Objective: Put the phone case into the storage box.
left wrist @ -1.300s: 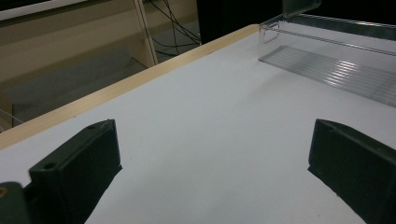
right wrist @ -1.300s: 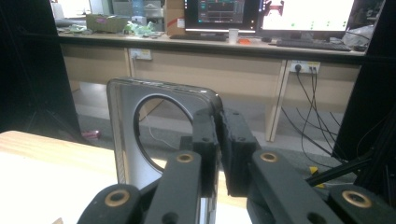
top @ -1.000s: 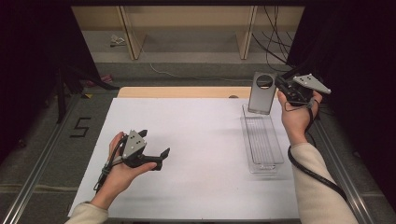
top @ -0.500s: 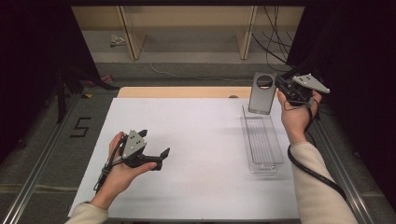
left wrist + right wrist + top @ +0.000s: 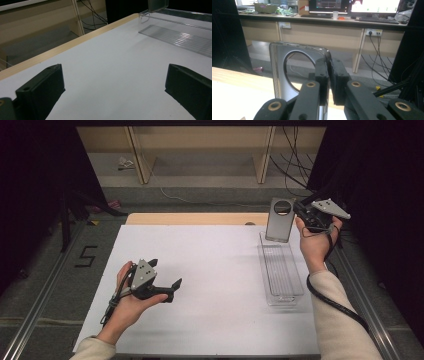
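A grey phone case (image 5: 280, 220) is clamped upright by its edge in the right tongs (image 5: 299, 214), held above the far end of a clear tray (image 5: 295, 292). The left tongs (image 5: 170, 290) are spread wide, empty, over the white tabletop (image 5: 220, 270).

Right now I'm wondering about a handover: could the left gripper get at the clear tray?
Probably yes. The left gripper sits open on bare white table, and nothing lies between it and the clear tray.
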